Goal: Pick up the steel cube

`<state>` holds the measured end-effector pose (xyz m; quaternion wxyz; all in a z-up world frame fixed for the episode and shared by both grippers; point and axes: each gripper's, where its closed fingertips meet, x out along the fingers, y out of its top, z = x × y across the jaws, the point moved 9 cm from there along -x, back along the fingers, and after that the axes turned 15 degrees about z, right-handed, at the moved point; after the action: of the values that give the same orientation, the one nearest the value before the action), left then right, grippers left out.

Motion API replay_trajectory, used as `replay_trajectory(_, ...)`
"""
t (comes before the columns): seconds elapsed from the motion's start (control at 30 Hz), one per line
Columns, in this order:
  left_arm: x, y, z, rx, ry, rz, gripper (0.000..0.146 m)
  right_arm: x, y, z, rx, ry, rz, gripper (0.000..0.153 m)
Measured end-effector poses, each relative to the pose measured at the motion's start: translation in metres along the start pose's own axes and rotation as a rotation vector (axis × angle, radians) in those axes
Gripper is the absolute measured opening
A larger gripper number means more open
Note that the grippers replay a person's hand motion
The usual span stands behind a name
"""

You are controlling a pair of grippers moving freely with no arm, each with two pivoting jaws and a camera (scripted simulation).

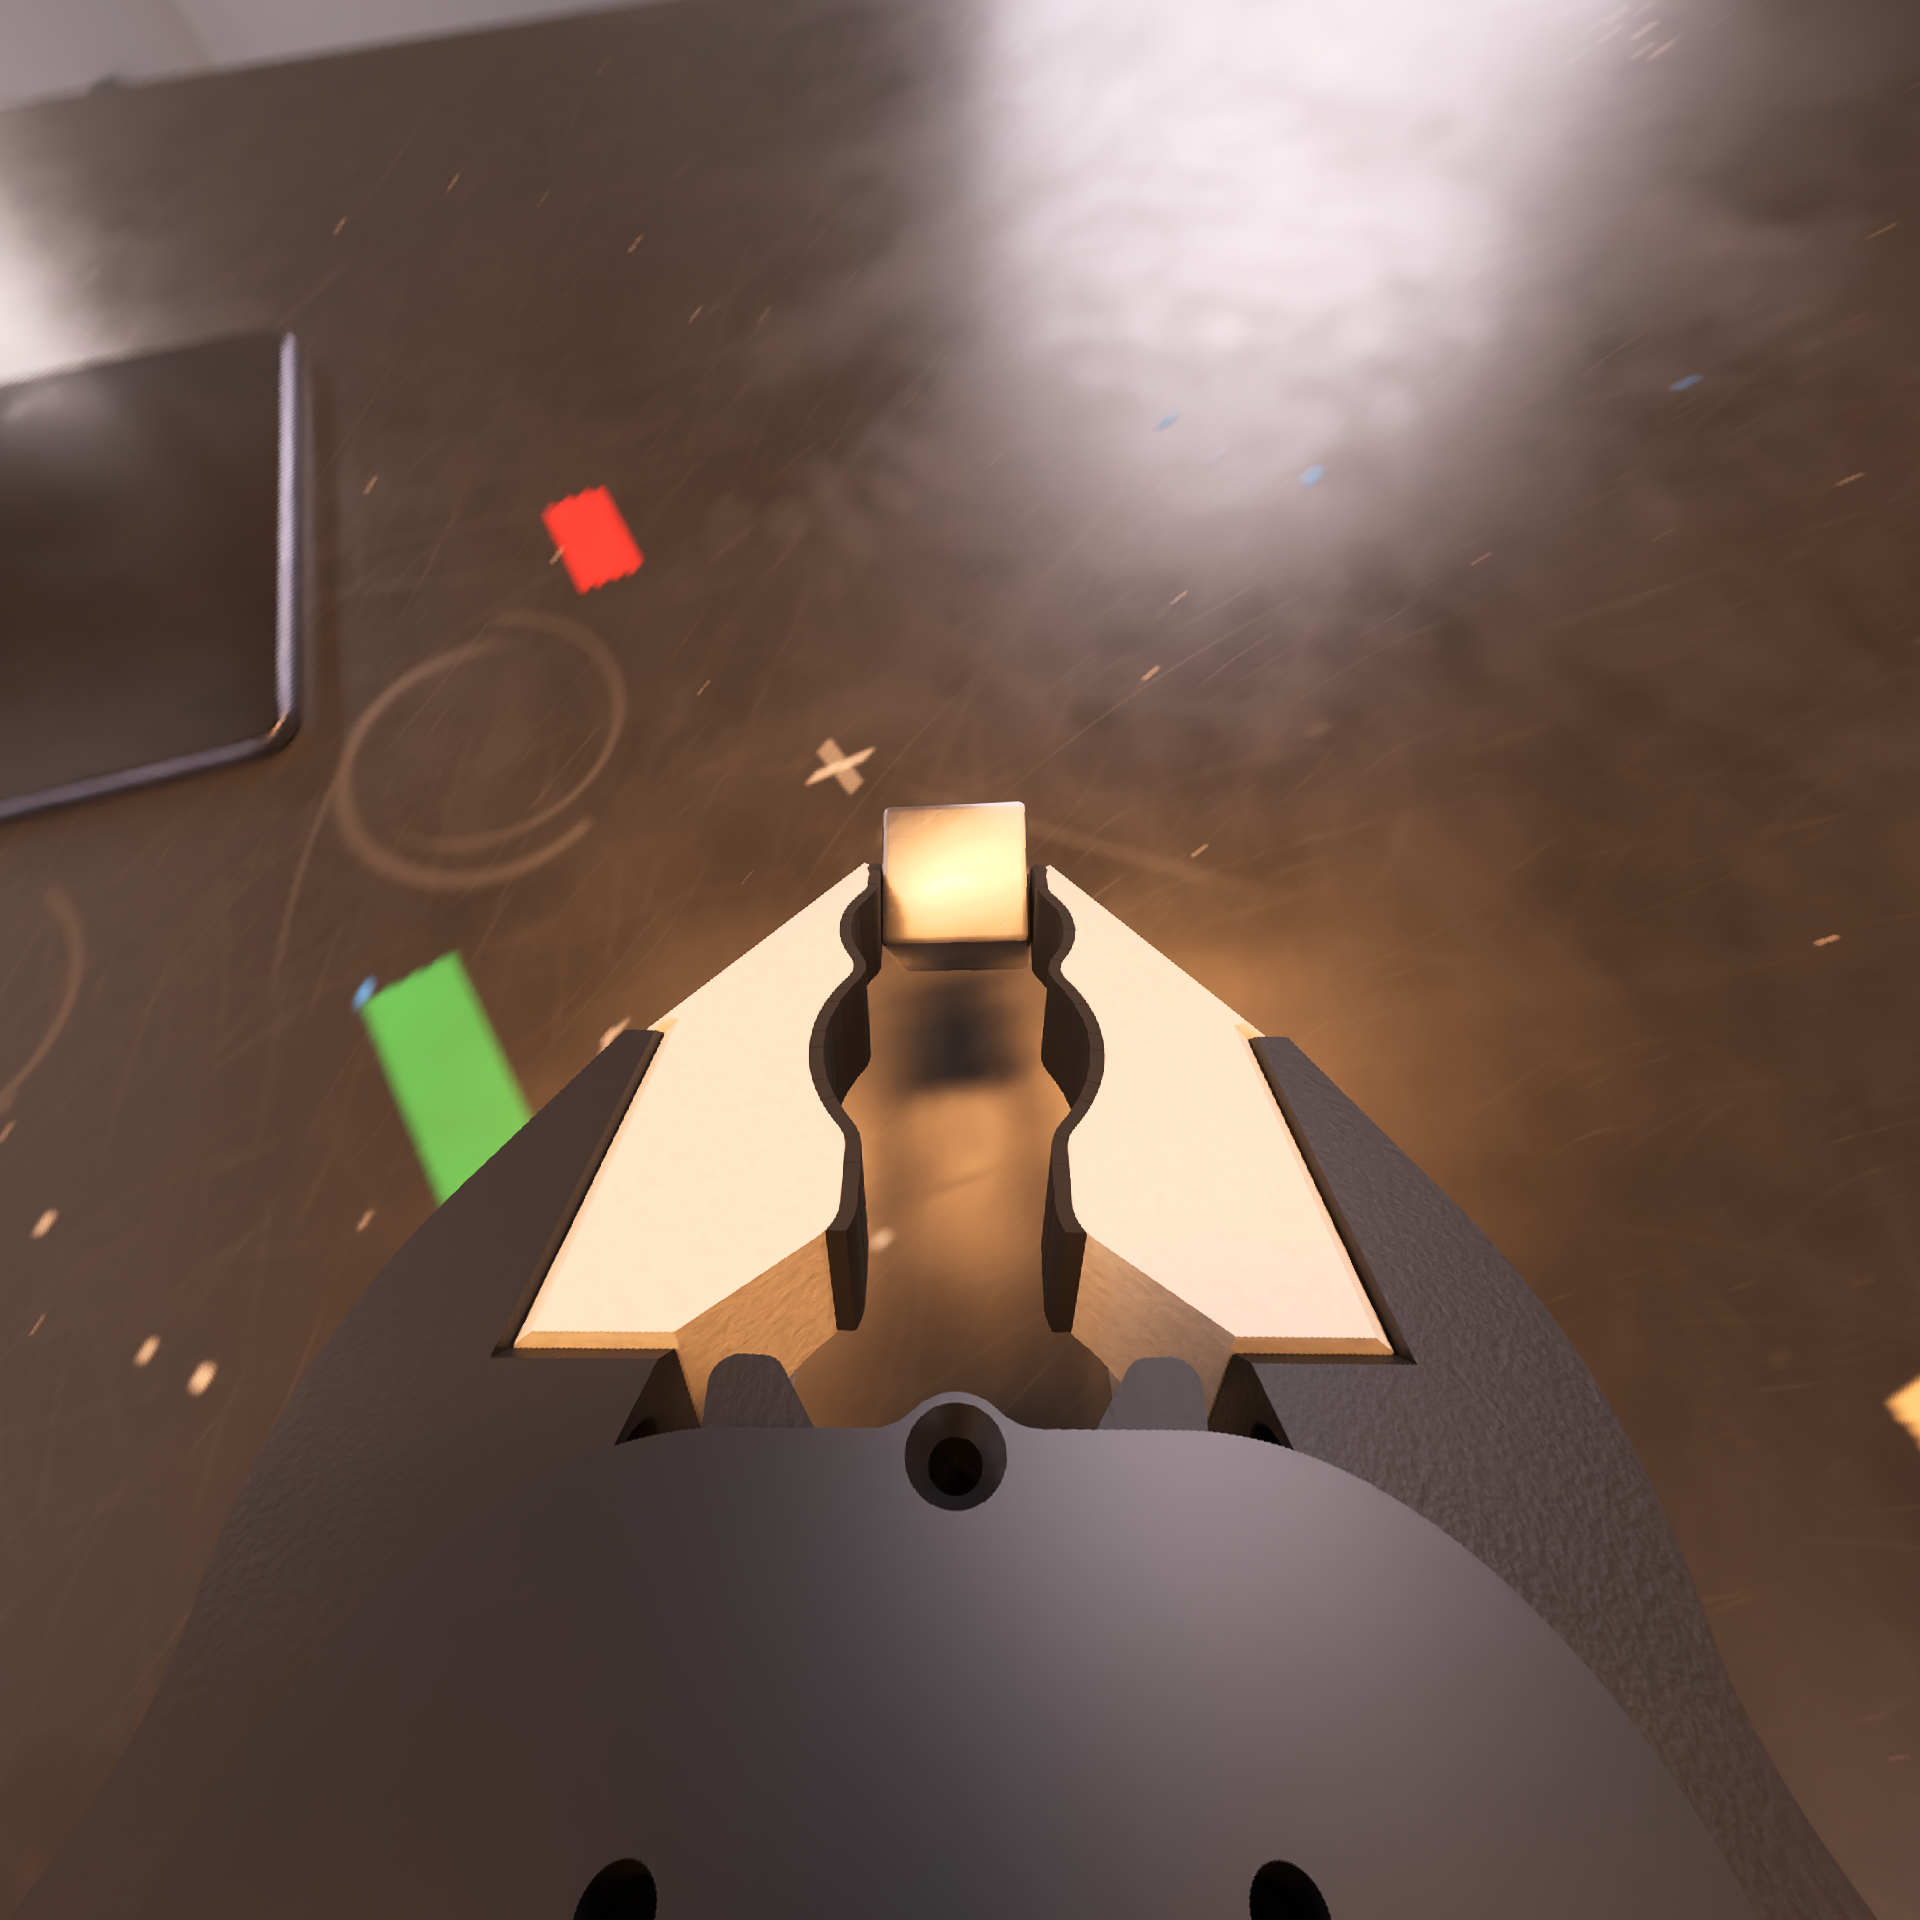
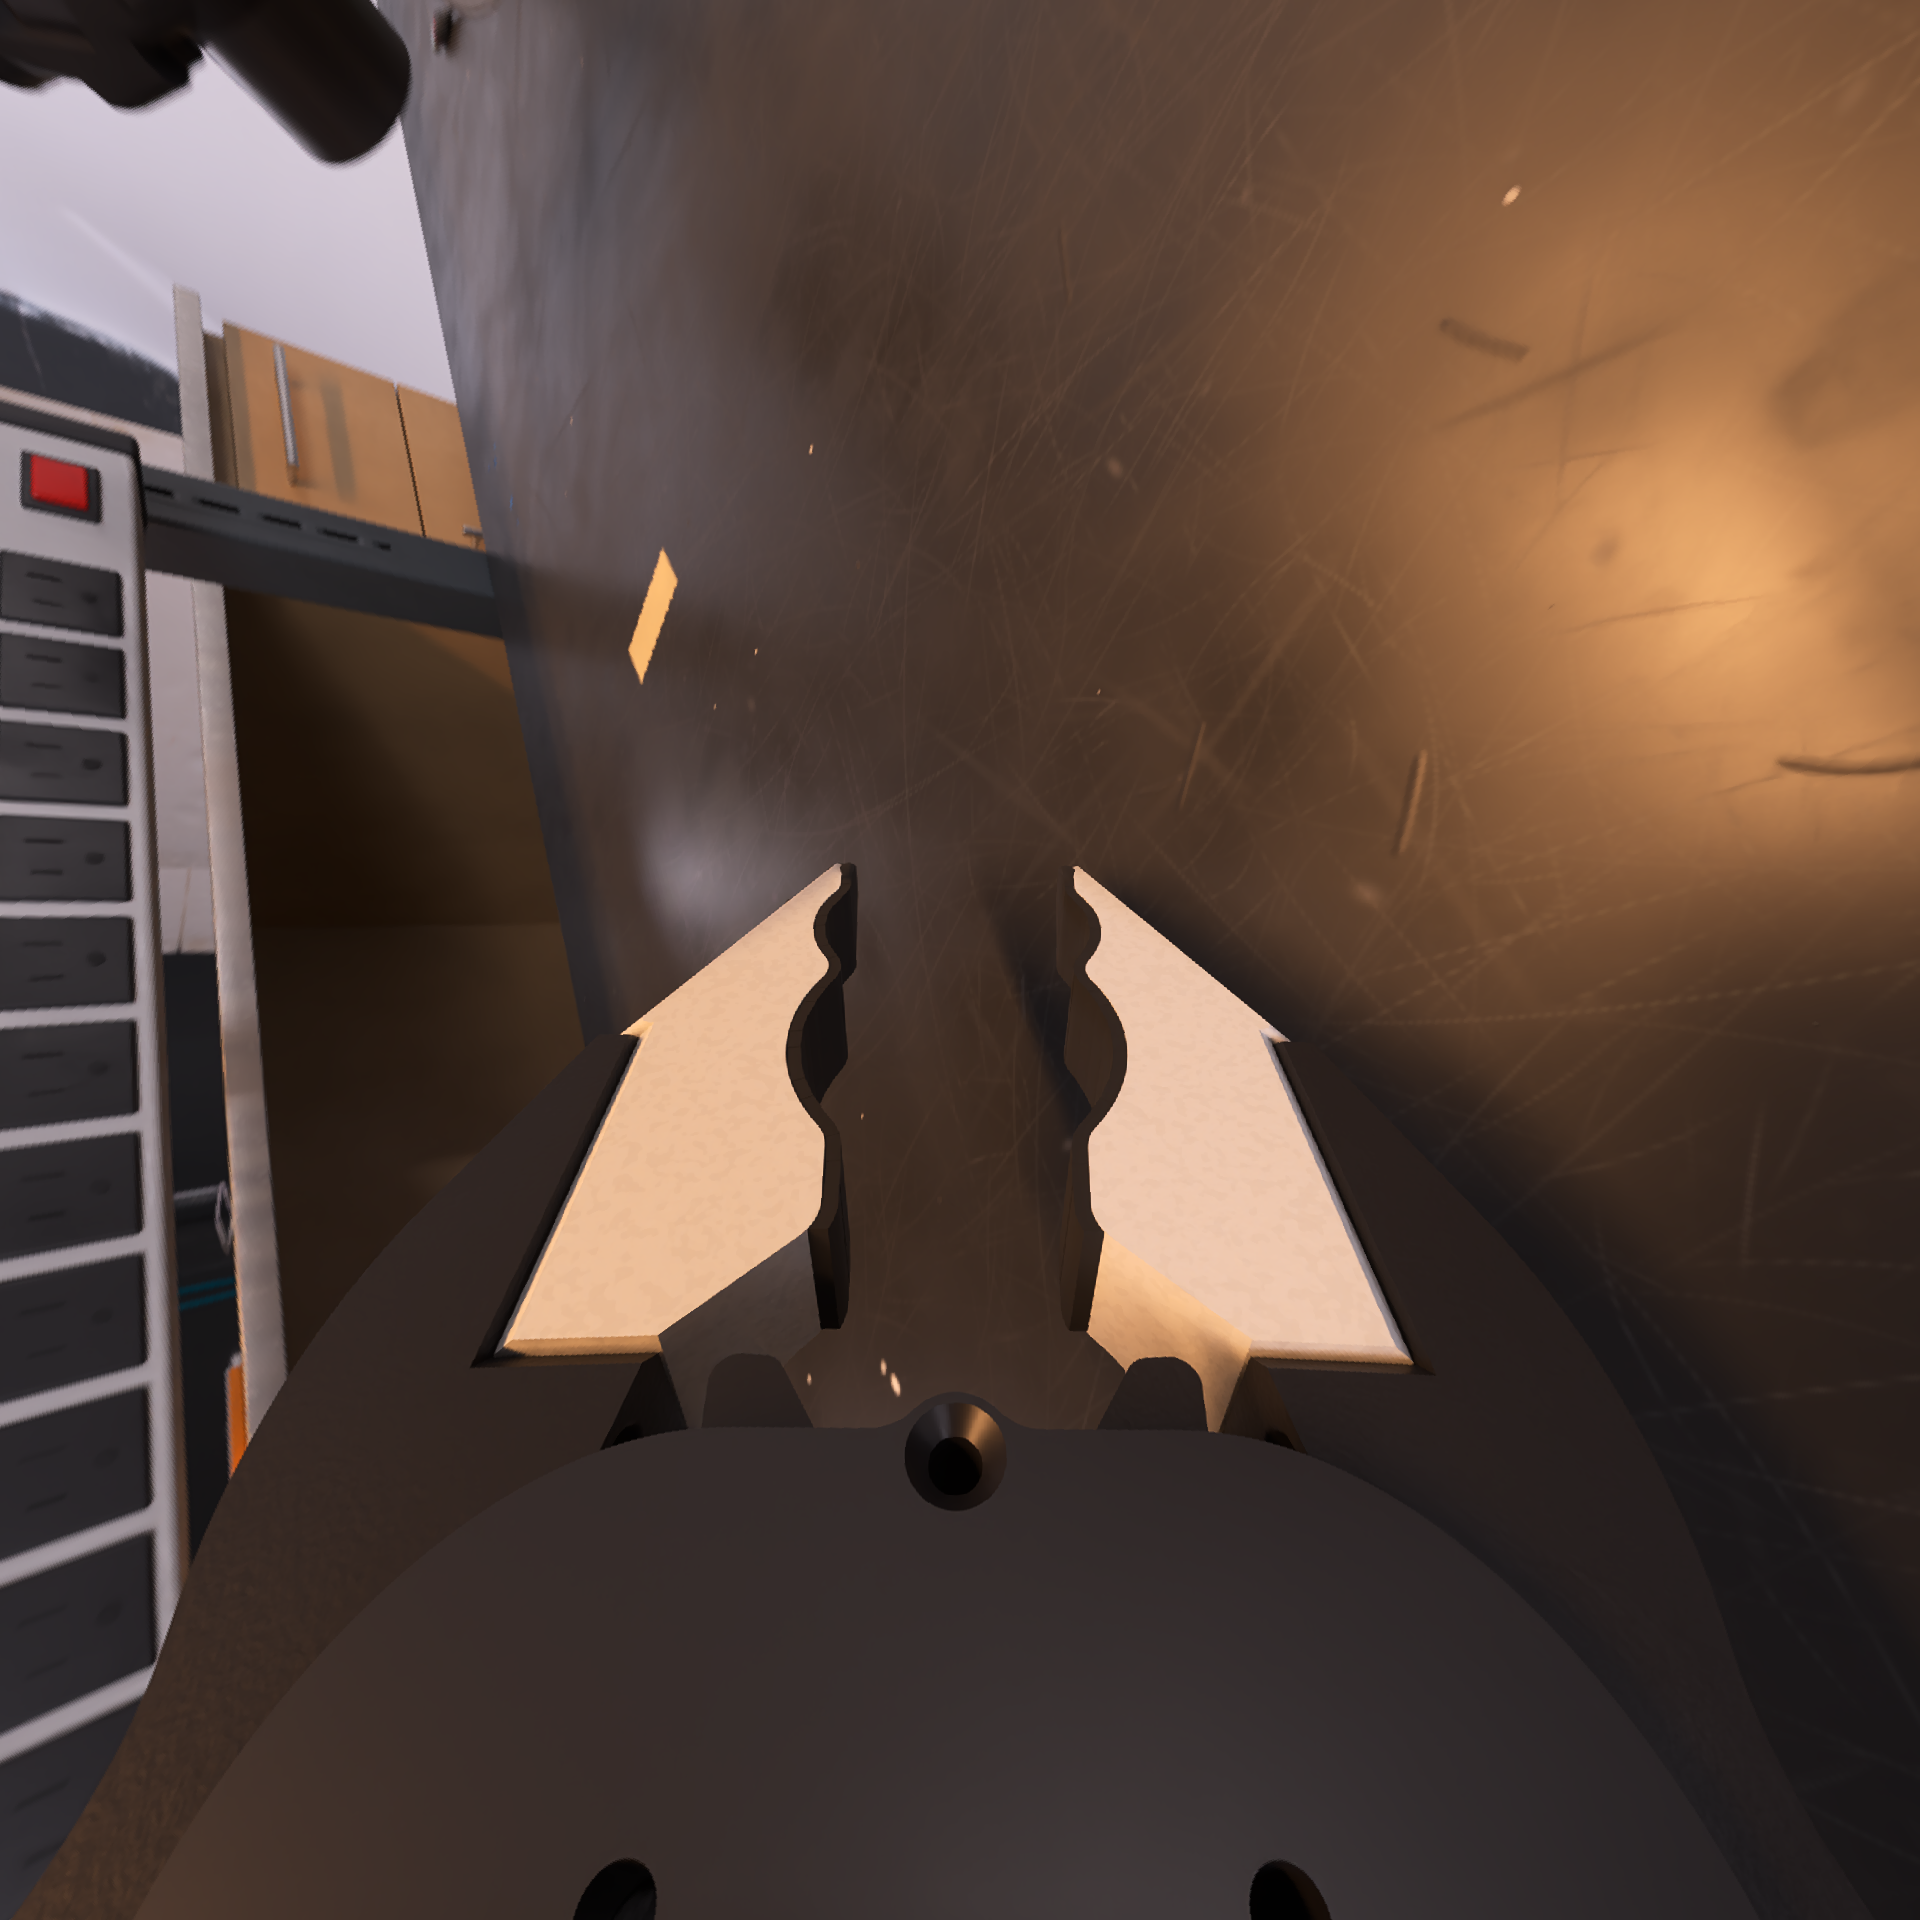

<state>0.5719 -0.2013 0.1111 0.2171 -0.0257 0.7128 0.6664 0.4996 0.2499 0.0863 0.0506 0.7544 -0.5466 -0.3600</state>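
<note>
Steel cube [image 1: 954, 878]: seated between the tips of the left gripper [image 1: 954, 904], both side faces flush against the dark finger pads [image 1: 1051, 925], pinched at the very ends of the fingers rather than deep in the scalloped throat. No long axis to speak of; faces squared to the jaws. Blurred dark shadow on the table [image 1: 1351, 831] below and nearer the camera suggests the cube already sits clear of the surface, though contact cannot be ruled out from this angle

Left gripper jaws: closed onto the cube

Right gripper [image 2: 961, 904]: jaws parted, nothing between them, aimed at bare scratched tabletop near its edge; cube not visible in its view, so clearly the farther of the two

Containers: dark shallow tray [image 1: 293, 540] at far left of the left wrist view, well apart from the cube; visible part holds nothing

Also on the surface: red tape patch [image 1: 592, 540], green tape strip [image 1: 447, 1070], pale cross mark [image 1: 840, 767] just beyond the cube, faint ring stains [image 1: 483, 748]

Judged next need: straight upward lift, grip held firm, as the tip-only purchase on smooth metal leaves little margin against slipping
</note>
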Motion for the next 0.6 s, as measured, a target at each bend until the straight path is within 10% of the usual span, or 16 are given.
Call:
replay_trajectory(0.27, 0.039, 0.068, 0.082, -0.102, -0.340, 0.230, 0.028, -0.034, 0.015, -0.004, -0.138, -0.022, 0.027, 0.034)
replay_trajectory(0.43, 0.085, 0.090, 0.148, -0.232, -0.596, 0.285, 0.028, -0.063, 0.048, -0.003, -0.227, 0.131, 0.482, 0.034)
replay_trajectory(0.6, 0.135, 0.103, 0.201, -0.122, -0.588, 0.257, 0.028, -0.057, 0.068, 0.022, 0.003, 0.355, 0.730, 0.034)
